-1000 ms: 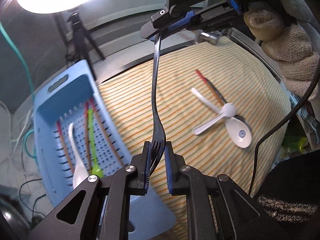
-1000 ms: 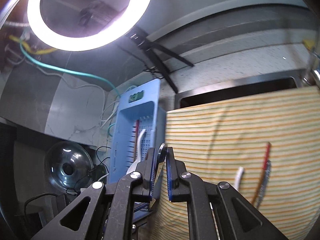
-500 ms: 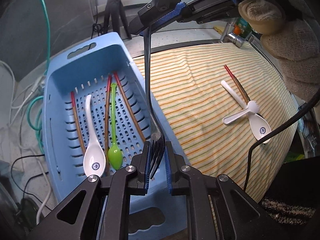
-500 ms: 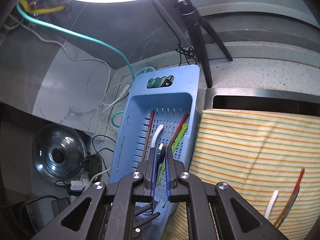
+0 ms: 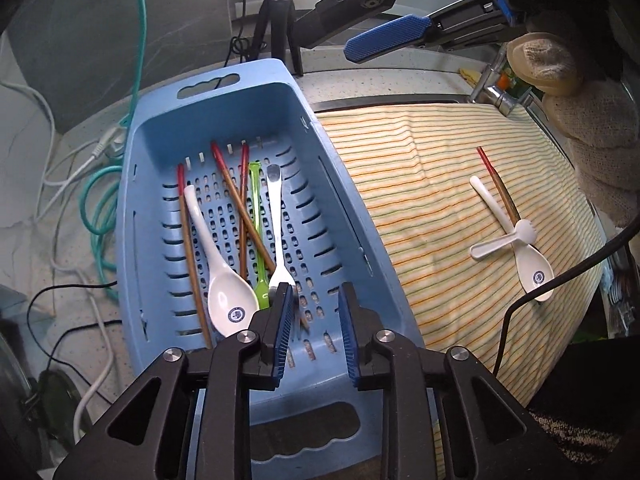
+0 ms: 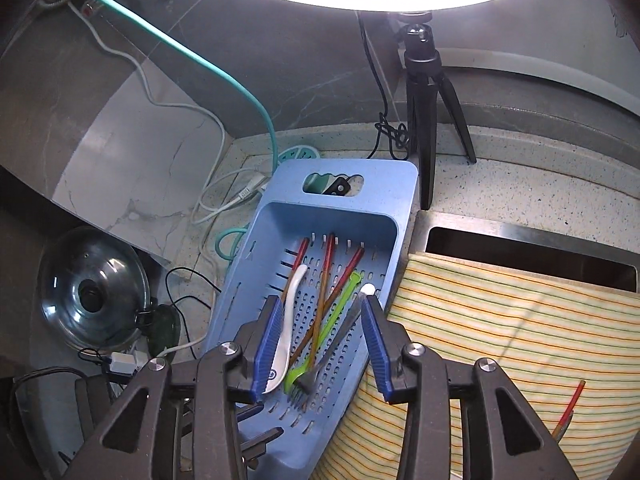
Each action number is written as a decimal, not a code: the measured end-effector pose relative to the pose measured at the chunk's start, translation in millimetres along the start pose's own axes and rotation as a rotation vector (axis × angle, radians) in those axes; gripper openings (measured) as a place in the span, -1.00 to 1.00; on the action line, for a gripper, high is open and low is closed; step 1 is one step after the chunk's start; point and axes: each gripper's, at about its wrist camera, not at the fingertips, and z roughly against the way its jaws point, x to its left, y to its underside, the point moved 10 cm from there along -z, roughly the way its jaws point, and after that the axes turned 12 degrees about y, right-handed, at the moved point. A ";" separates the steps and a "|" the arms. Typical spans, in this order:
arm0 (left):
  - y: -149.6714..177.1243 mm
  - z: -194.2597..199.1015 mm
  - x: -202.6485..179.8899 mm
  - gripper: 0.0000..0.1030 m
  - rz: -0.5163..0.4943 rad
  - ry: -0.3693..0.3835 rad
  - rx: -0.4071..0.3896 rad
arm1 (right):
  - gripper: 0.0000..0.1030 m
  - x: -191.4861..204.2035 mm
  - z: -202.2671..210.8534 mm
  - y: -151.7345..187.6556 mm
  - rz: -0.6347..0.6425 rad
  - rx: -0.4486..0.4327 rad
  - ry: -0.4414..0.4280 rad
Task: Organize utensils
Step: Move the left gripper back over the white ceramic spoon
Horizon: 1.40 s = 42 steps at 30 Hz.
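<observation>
Utensil sort: fork just dropped in blue basket (image 5: 140, 216), four pieces left on striped cloth (image 5: 420, 200).
Both tongs, left (image 5: 312, 332) and right (image 6: 320, 344), have just been opening and stand apart, empty, over the fork (image 5: 276, 232). Remaining chopstick (image 5: 498, 184), white spoon (image 5: 520, 248) and small spork (image 5: 500, 240) lie right of the basket, long axes crossing, nearer the right hand (image 5: 588, 120).

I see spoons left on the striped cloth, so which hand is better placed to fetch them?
Probably right. The right gripper reaches in from the striped cloth's side, nearer the white spoons; the left gripper sits farther. Both jaws have just been opening, gripping nothing.
</observation>
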 end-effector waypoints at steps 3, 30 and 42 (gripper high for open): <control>0.4 0.3 -0.5 -0.58 0.001 -0.001 0.002 | -0.27 -4.3 2.0 2.1 -0.006 0.000 0.004; -20.3 -62.0 -144.2 -0.30 -0.280 0.162 0.100 | -0.16 -208.8 88.5 107.3 -0.254 -0.026 0.105; 1.5 -73.1 -182.1 -0.21 -0.057 0.329 0.065 | -0.15 -242.8 90.1 163.1 -0.347 -0.003 0.021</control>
